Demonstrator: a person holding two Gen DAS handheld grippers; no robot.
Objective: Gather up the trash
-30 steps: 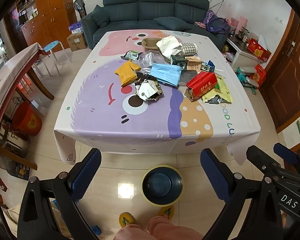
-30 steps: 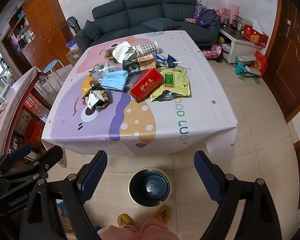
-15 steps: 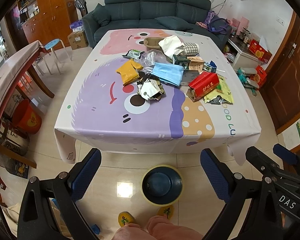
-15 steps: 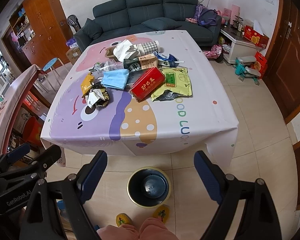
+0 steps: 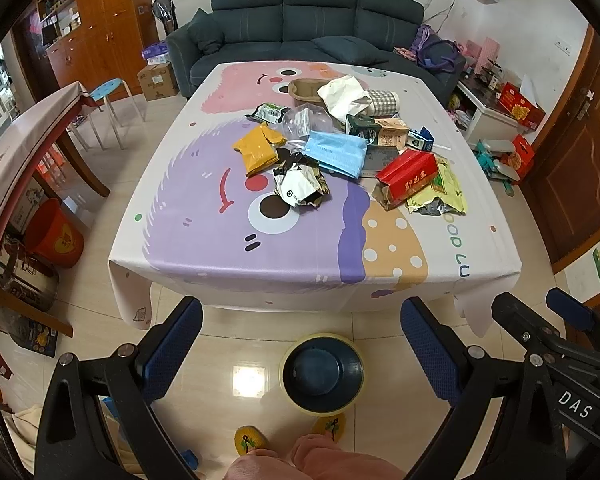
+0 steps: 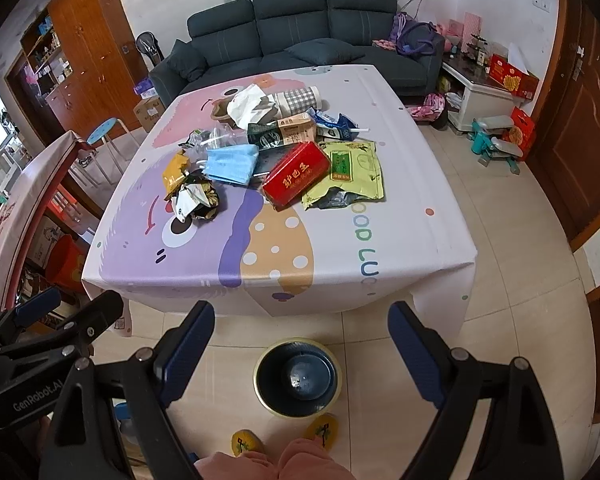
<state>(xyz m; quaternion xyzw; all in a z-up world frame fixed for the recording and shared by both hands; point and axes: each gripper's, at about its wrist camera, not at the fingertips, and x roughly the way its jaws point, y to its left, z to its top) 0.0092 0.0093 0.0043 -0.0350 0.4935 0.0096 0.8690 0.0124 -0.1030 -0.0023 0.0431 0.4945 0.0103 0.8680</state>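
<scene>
A pile of trash lies on the table's cartoon cloth (image 5: pixel 300 248): a red box (image 5: pixel 410 174), a blue face mask (image 5: pixel 336 152), a yellow packet (image 5: pixel 258 152), a crumpled foil wrapper (image 5: pixel 300 186) and a green bag (image 5: pixel 440 196). The same red box (image 6: pixel 296 174) and mask (image 6: pixel 232 164) show in the right wrist view. A dark blue bin (image 5: pixel 321 374) stands on the floor in front of the table, also in the right wrist view (image 6: pixel 298 376). My left gripper (image 5: pixel 300 336) and right gripper (image 6: pixel 300 336) are open and empty, held above the bin, short of the table.
A dark sofa (image 5: pixel 300 20) stands behind the table. A second table (image 5: pixel 16 152), a stool (image 5: pixel 108 92) and a red bucket (image 5: pixel 54 236) are at the left. A wooden door (image 6: pixel 572 128) and toys are at the right. The person's slippers (image 5: pixel 248 438) are below.
Both grippers have moved slightly forward toward the table; the table and trash look a little nearer. Both jaws stay open.
</scene>
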